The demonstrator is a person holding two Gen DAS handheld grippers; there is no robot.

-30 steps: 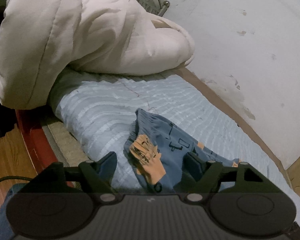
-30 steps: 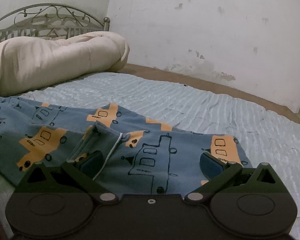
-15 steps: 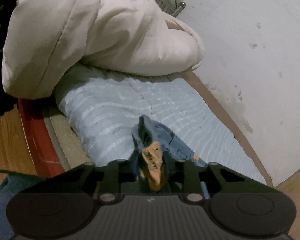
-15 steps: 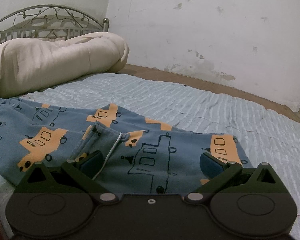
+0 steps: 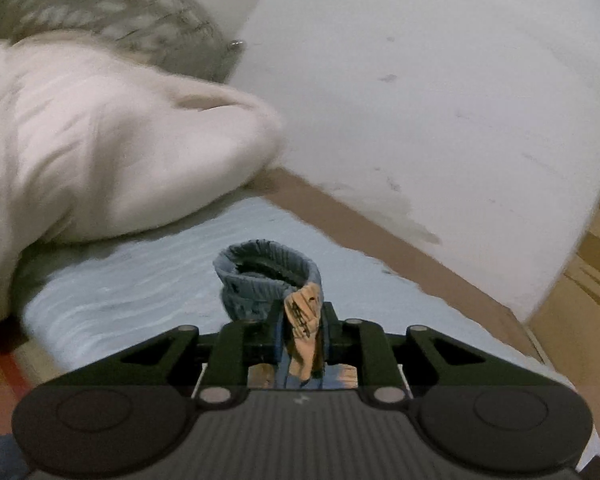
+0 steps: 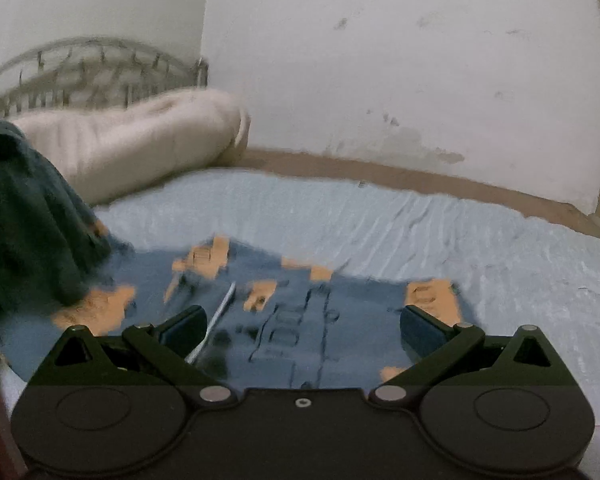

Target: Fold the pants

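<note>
Pants (image 6: 284,316) lie on the bed (image 6: 500,248); left gripper (image 5: 302,328) pinches a raised leg cuff (image 5: 266,276), right gripper (image 6: 302,320) gapes wide over the waist.

Your pants (image 6: 300,320) are blue with orange vehicle prints and a white drawstring. Most of them lie flat on the bed; one leg end is lifted at the left, its ribbed cuff (image 5: 266,276) bunched and open.

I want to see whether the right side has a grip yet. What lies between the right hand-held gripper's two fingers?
In the right wrist view, the right hand-held gripper is open; between its fingers lie the pants and white drawstring, ungripped.
</note>
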